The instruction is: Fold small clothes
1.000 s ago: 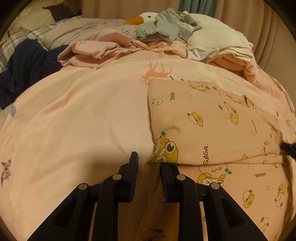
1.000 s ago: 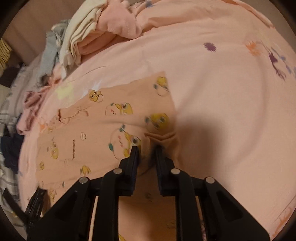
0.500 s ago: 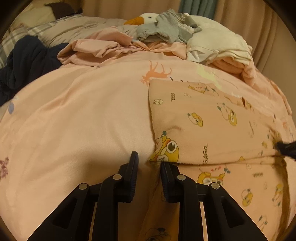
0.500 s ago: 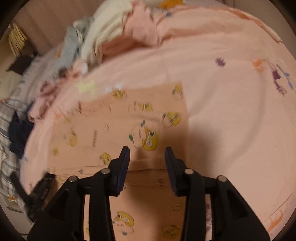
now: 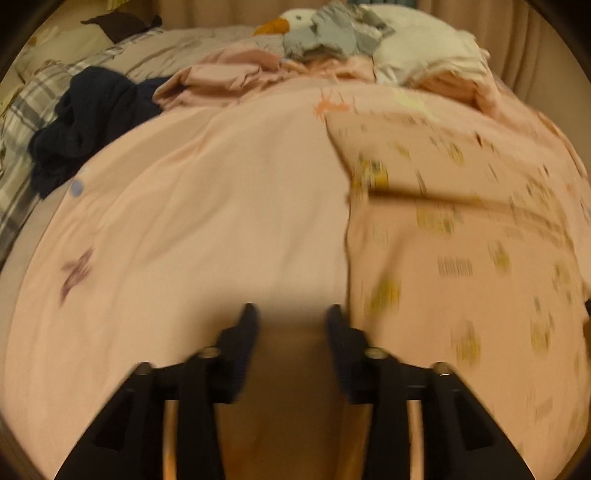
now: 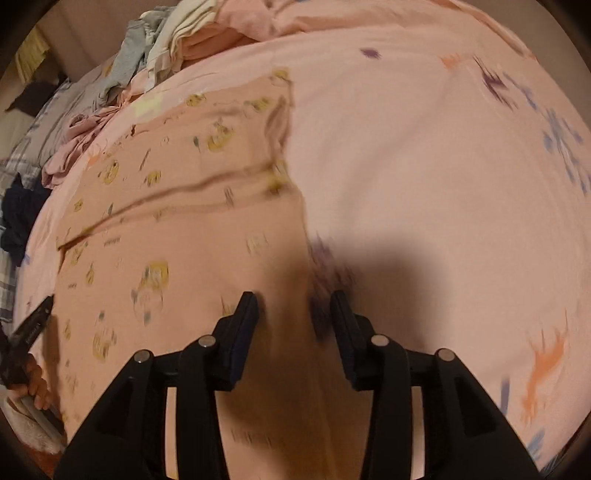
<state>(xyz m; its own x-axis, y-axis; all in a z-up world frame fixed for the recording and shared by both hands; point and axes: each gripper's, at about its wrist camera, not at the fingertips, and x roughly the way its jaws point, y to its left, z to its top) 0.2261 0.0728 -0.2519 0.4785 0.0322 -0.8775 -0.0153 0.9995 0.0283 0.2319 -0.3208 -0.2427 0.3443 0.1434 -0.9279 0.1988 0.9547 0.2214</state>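
Pink garment (image 5: 461, 229) folded on bed, both grippers' fingers just opened, nothing btwn them.

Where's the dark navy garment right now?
Left wrist view, far left: the navy garment lies bunched at the pink cover's edge, on plaid bedding.

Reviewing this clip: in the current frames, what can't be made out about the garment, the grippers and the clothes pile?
- Garment print: smeared by motion blur in both views.
- Garment's near edge: hidden under the right gripper in the right view.
- Left gripper: cut off by the frame edge in the right view.
- Clothes pile: at the rim, pieces too distorted to count.
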